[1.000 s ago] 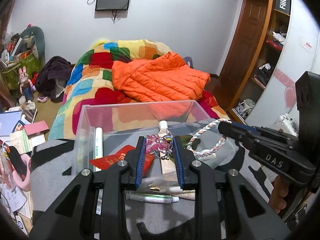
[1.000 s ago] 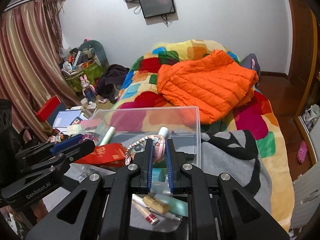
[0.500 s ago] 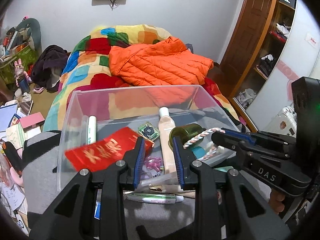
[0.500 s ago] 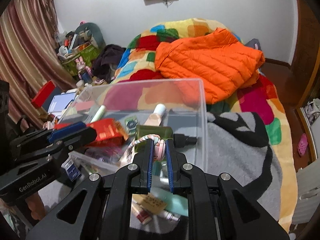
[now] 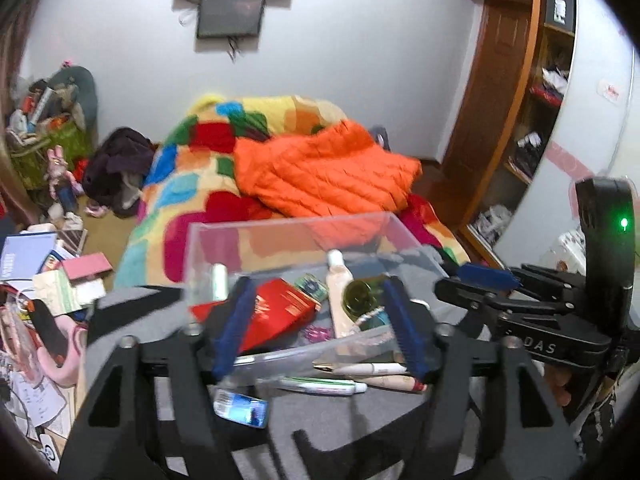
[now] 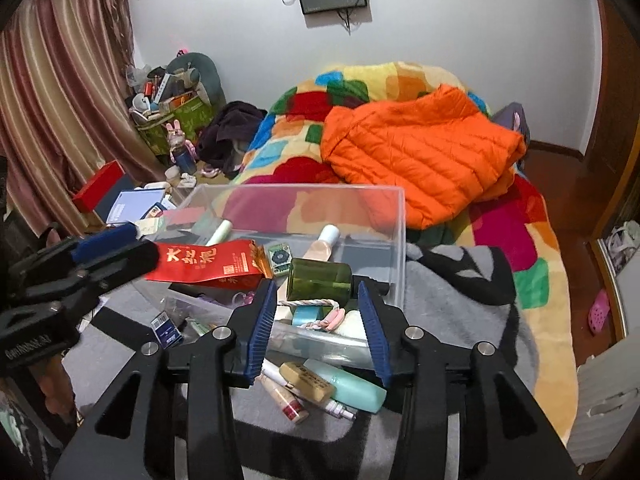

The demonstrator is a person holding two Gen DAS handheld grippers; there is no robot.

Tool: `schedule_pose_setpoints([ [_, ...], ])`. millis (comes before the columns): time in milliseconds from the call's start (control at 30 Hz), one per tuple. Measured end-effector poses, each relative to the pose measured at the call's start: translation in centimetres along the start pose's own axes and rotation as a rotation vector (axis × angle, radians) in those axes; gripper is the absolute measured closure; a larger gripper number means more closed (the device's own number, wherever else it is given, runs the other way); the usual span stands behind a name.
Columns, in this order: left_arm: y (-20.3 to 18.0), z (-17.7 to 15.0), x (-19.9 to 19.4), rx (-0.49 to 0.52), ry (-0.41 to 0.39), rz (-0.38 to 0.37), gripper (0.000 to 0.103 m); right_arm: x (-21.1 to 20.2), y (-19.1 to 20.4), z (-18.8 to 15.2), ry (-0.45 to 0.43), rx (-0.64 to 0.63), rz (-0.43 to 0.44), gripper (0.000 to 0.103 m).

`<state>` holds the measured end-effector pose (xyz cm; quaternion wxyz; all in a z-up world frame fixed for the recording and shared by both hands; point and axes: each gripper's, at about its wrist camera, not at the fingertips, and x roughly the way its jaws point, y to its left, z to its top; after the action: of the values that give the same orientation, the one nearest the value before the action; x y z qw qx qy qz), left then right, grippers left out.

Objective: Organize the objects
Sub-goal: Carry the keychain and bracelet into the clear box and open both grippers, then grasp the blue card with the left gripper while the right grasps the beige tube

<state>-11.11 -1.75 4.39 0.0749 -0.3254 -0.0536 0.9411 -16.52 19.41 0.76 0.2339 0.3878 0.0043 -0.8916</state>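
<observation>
A clear plastic bin (image 6: 394,216) stands on a grey blanket (image 6: 460,304). In it lie a red packet (image 6: 204,266), a green glass bottle (image 6: 320,280), a white tube (image 6: 324,244), a braided cord with pink clip (image 6: 320,312) and a small pink charm (image 5: 318,333). My left gripper (image 5: 316,324) is open and empty above the bin's near edge. My right gripper (image 6: 318,326) is open and empty just above the braided cord. Loose tubes and pens (image 6: 316,390) lie on the blanket in front of the bin.
A bed with a patchwork quilt (image 6: 312,120) and an orange puffer jacket (image 6: 416,152) lies behind the bin. Books, boxes and bags (image 6: 132,196) clutter the floor at left. A wooden shelf (image 5: 532,92) stands at right.
Both grippers have opened. The left let the pink charm drop into the bin and the right let the braided cord drop into it. Both pulled back and up a little.
</observation>
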Motion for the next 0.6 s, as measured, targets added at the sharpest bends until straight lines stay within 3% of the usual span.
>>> schedule_pose_setpoints([
  [200, 1.9, -1.1, -1.7, -0.023, -0.001, 0.037, 0.03, -1.2, 0.1, -1.1, -0.01, 0.005, -0.011, 0.054],
  [600, 3.9, -7.3, 0.3, -0.034, 0.186, 0.073, 0.03, 0.9, -0.2, -5.1, 0.106, 0.079, 0.014, 0.054],
])
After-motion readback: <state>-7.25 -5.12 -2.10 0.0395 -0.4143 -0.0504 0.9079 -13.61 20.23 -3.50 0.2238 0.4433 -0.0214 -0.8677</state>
